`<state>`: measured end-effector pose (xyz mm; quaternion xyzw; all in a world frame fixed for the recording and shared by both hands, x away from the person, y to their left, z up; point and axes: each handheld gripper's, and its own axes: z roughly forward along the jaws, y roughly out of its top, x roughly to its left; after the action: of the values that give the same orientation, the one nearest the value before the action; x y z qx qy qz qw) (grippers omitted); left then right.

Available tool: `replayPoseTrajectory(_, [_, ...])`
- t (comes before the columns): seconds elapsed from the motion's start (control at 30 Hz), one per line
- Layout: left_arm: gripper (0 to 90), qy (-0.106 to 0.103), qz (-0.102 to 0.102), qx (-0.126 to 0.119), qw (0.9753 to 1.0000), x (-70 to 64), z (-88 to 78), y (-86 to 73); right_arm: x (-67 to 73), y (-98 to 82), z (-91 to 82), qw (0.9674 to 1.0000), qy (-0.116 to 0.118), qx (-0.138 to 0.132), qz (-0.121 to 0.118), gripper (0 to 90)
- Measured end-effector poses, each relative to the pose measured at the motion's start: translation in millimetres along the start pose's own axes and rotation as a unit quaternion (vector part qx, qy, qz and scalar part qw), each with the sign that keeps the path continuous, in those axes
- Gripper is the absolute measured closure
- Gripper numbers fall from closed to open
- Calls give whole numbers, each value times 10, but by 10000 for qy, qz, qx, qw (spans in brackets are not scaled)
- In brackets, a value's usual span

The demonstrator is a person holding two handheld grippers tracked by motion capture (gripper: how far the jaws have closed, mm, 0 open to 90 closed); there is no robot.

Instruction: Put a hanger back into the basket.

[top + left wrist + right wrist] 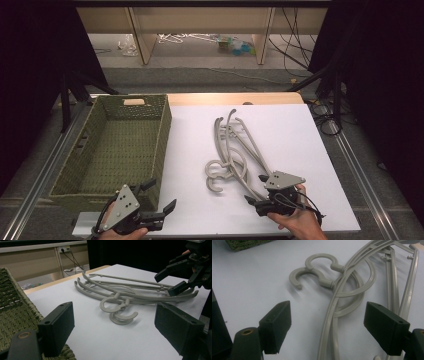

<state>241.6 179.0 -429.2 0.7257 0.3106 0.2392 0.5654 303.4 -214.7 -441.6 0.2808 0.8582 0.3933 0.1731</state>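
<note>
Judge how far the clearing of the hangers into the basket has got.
Nothing looks done: the green basket holds no hanger. The grey hangers lie stacked on the white table. The right gripper, fingers open, straddles their arms ungripped. The left gripper is open. Every hanger remains.

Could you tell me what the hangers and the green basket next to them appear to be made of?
The hangers look like moulded plastic, pale grey-beige with a smooth matt finish; ribbed arms and one-piece hooks suggest this. The basket seems woven from olive-green cord or twisted fibre, perhaps paper rope or seagrass: the braided texture shows clearly in the left gripper view, but the exact fibre is uncertain.
</note>
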Motion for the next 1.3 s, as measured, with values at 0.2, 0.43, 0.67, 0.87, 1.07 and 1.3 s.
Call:
replayPoseTrajectory(0.2, [162,4,-10,14,10000,-4,4,-3,-19,6,4,10000,-17,-27,19,232])
replayPoseTrajectory(0.43, [162,19,-42,-36,10000,1,-12,3,-70,-34,-126,9993,-1,-314,225,223])
replayPoseTrajectory(0.67, [161,6,-45,-94,9999,0,-15,2,-234,-202,-521,9924,-292,-1020,616,209])
replayPoseTrajectory(0.87, [162,23,13,-37,10000,0,-16,-1,-282,-359,-752,9870,-417,-1331,802,184])
replayPoseTrajectory(1.07, [162,28,-75,-19,10000,-9,-11,-6,-265,-427,-854,9844,-585,-1441,820,177])
replayPoseTrajectory(1.3, [162,39,-5,-27,10000,6,-18,-2,-266,-429,-866,9839,-584,-1422,910,175])
